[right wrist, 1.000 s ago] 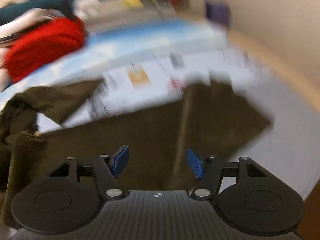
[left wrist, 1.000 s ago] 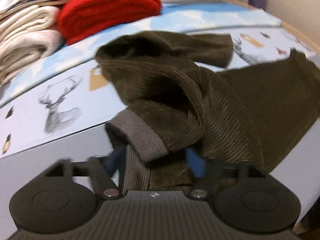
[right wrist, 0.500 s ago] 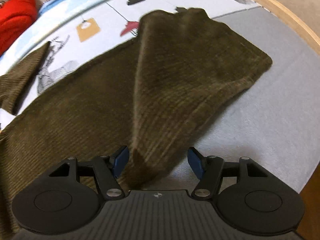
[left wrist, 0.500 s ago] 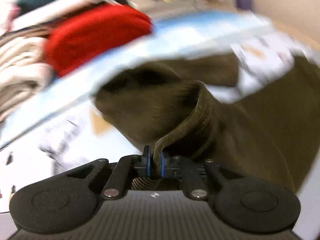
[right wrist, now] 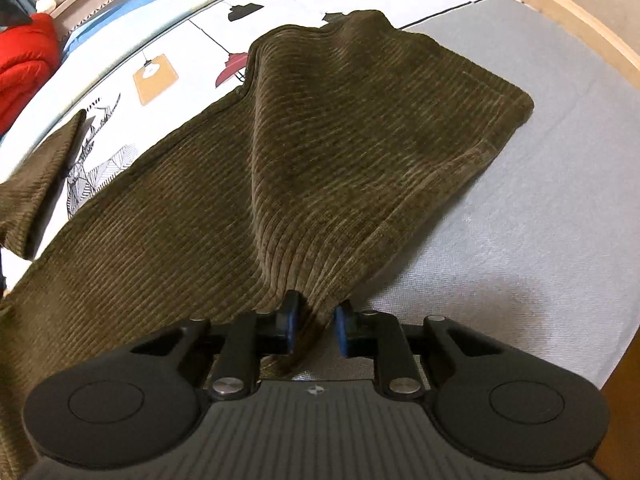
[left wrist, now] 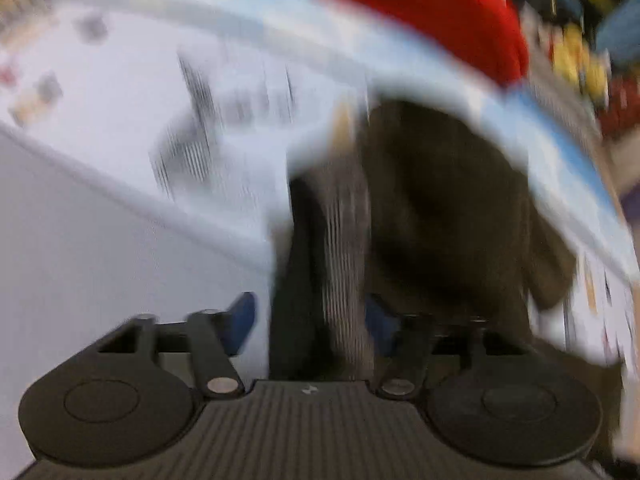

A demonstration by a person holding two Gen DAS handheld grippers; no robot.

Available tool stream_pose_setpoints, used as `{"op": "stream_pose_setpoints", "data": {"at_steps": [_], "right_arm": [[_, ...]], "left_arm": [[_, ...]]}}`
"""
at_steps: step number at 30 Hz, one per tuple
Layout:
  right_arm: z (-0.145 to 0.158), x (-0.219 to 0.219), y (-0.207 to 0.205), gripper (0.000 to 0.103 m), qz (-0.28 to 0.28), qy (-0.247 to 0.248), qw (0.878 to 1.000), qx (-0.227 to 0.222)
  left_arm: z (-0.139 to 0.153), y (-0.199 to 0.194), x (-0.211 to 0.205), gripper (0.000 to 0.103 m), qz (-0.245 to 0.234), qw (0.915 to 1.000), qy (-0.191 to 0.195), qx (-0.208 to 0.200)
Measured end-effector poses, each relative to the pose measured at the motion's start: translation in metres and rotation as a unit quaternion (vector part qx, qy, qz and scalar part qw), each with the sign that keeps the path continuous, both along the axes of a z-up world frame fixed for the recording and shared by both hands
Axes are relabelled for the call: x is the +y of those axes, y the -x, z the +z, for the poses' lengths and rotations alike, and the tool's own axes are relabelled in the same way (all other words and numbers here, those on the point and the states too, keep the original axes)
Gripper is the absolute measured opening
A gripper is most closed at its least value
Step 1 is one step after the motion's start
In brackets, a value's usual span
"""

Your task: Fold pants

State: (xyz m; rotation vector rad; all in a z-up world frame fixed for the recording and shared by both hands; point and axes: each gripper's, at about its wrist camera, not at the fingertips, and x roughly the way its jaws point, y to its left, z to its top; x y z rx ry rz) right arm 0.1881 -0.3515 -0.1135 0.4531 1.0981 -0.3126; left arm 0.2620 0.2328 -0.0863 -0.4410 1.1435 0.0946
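Olive-brown corduroy pants (right wrist: 320,168) spread on printed bedsheet (right wrist: 168,40). Right gripper (right wrist: 314,330) closing, pinching leg-hem corner. Left gripper (left wrist: 310,322) reopening, jaws apart, ribbed waistband (left wrist: 344,240) between. Regrip waistband squarely before lifting.

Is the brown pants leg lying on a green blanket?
No, the pants leg lies on a grey and white printed cover.

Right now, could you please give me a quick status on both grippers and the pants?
Right gripper jaws just closing on olive corduroy pants hem corner. Left gripper jaws just reopened, ribbed waistband between them, view blurred. Nothing in the way.
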Motion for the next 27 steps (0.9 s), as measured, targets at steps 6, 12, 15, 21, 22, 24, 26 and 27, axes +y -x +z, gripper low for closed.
{"op": "stream_pose_setpoints", "data": {"at_steps": [6, 12, 15, 21, 22, 24, 26, 27], "right_arm": [[0.000, -0.003, 0.003, 0.022, -0.002, -0.005, 1.000, -0.007], [0.014, -0.002, 0.015, 0.008, 0.010, -0.003, 0.999, -0.053], [0.028, -0.001, 0.028, 0.007, 0.014, 0.005, 0.996, -0.087], [0.023, 0.002, 0.043, 0.007, 0.082, -0.071, 0.992, -0.061], [0.017, 0.007, 0.045, 0.008, 0.110, -0.091, 0.989, -0.043], [0.009, 0.017, 0.048, 0.010, 0.168, -0.131, 0.977, -0.016], [0.011, 0.023, 0.054, 0.013, 0.211, -0.149, 0.966, -0.017], [0.015, 0.019, 0.058, 0.013, 0.219, -0.150, 0.964, -0.029]], "left_arm": [[-0.035, 0.013, -0.024, 0.073, -0.079, 0.9950, -0.021, 0.058], [-0.015, 0.034, -0.037, 0.012, -0.118, 0.9907, -0.062, 0.023], [0.009, 0.050, -0.028, 0.011, -0.120, 0.9900, -0.075, -0.002], [0.038, 0.107, 0.012, 0.011, -0.074, 0.9904, -0.115, -0.022], [0.036, 0.116, 0.023, 0.011, -0.057, 0.9895, -0.132, -0.013], [0.032, 0.128, 0.043, 0.011, -0.016, 0.9889, -0.147, 0.005], [0.030, 0.138, 0.066, 0.013, 0.031, 0.9913, -0.127, 0.018], [0.031, 0.139, 0.070, 0.018, 0.045, 0.9925, -0.112, 0.020]]}}
